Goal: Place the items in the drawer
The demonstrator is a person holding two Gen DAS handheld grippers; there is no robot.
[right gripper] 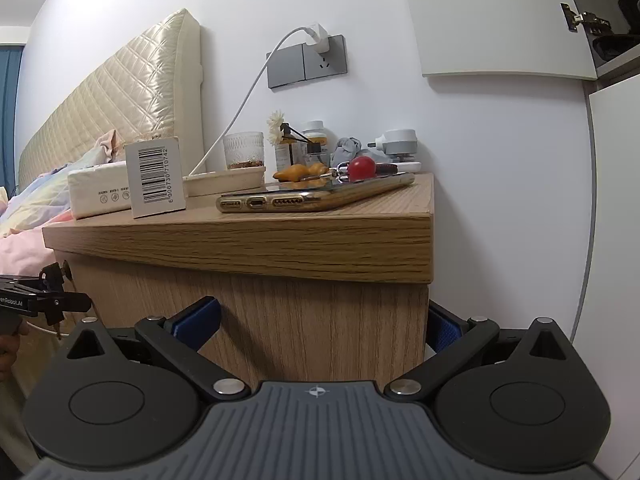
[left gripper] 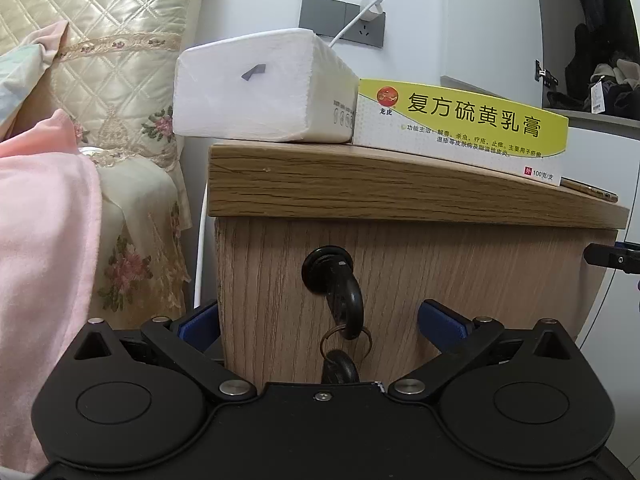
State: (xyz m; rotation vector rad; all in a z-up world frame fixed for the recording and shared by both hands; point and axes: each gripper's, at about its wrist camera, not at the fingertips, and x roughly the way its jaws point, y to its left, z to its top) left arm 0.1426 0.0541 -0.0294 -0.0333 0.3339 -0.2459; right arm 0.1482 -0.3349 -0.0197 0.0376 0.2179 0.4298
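Drawer [left gripper: 400, 280] front faces both grippers, closed, its key [left gripper: 340, 292] sitting in the lock with a second key dangling from the ring below. Left gripper [left gripper: 324, 320] hangs right before that key, fingers spread wide with nothing between them; right gripper [right gripper: 320, 324] waits at the nightstand's [right gripper: 248, 240] right corner, likewise apart and empty. Items wait on top — a tissue pack [left gripper: 260, 92], a yellow ointment box [left gripper: 460, 124] and a phone [right gripper: 316, 196]. Opening looks like the step in hand. Next, the left fingers likely need to close on the key and pull straight out — gently, since it may slip.
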